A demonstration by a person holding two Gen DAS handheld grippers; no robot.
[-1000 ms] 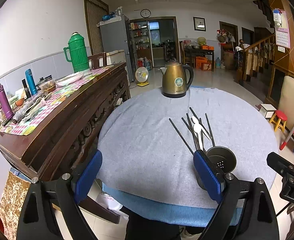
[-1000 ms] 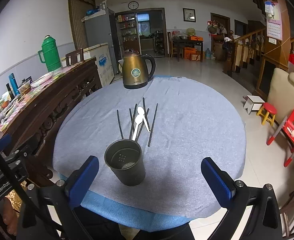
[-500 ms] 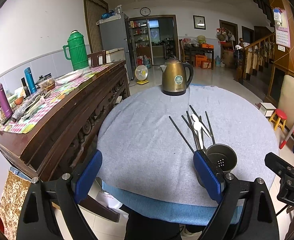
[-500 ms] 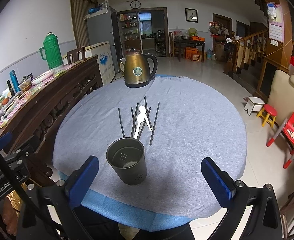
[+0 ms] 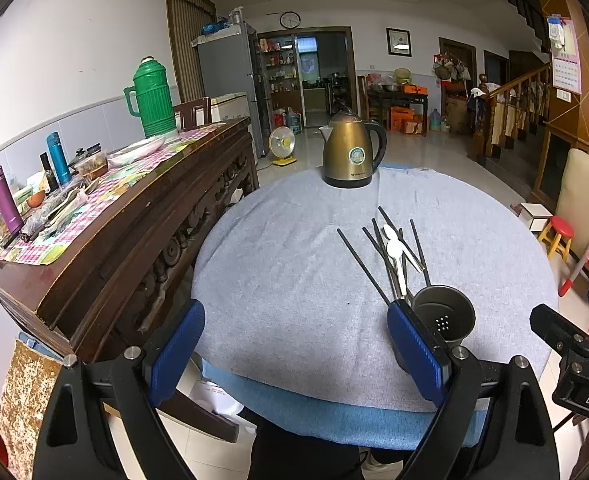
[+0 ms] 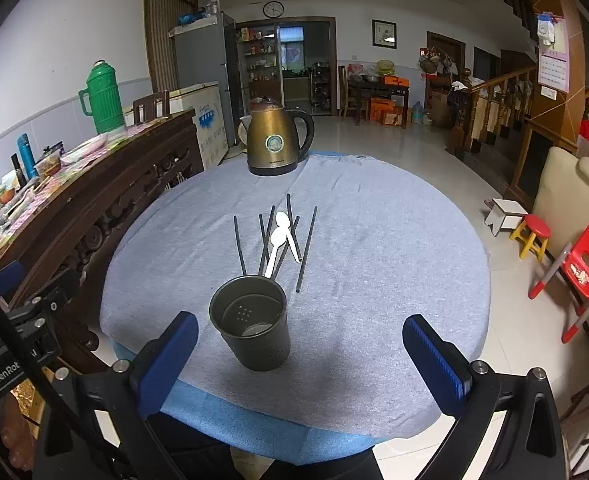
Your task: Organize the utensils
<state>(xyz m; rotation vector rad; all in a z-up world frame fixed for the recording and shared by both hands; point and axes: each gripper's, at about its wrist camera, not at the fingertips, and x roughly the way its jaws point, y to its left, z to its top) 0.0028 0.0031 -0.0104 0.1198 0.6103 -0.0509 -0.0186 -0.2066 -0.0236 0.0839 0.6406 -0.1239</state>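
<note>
Both grippers, left gripper [image 5: 296, 354] and right gripper [image 6: 300, 360], spread wide, holding nothing. Chopsticks [image 6: 305, 242] and white spoons [image 6: 277, 240] loose on tablecloth [image 6: 374, 260] behind empty cup [image 6: 252, 330].

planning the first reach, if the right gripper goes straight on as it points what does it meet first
Probably bare tablecloth. The open right gripper aims just right of the cup, which sits by its left finger; depth is unclear, so that finger may clip it.

On the table [image 6: 394, 280], chopsticks [image 6: 305, 248] and a spoon [image 6: 277, 240] lie between holder [image 6: 250, 328] and kettle [image 6: 274, 142] behind.
</note>
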